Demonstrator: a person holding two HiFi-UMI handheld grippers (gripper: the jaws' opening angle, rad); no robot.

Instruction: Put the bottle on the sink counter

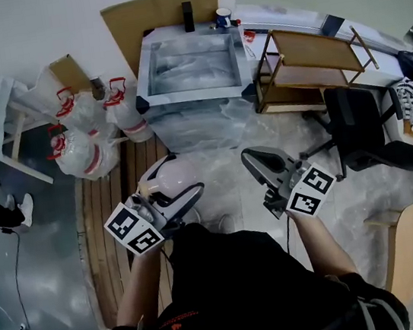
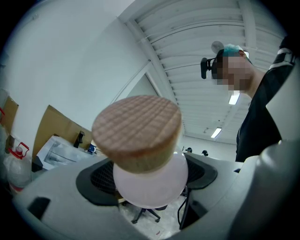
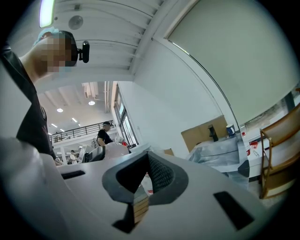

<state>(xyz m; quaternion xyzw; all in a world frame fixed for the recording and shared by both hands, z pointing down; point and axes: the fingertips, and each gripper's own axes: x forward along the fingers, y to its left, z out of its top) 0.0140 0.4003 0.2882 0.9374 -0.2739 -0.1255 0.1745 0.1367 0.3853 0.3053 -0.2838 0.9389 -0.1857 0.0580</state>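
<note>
A round pale-pink bottle (image 1: 168, 178) with a wooden cap (image 2: 137, 131) sits between the jaws of my left gripper (image 1: 171, 196), which is shut on its body (image 2: 151, 186). I hold it at waist height, well short of the sink. The steel sink (image 1: 142, 85), wrapped in clear plastic, stands straight ahead against the wall, with its front counter edge (image 1: 189, 98) facing me. My right gripper (image 1: 256, 161) hovers to the right of the bottle. Its pads (image 3: 157, 176) meet with nothing between them. The sink (image 3: 220, 152) also shows far off in the right gripper view.
Several big water jugs with red caps (image 1: 83, 136) crowd the floor left of the sink. A wooden shelf rack (image 1: 307, 68) and a black office chair (image 1: 363, 129) stand to the right. A blue cup (image 1: 224, 17) and a black faucet (image 1: 188, 15) sit on the sink's back edge.
</note>
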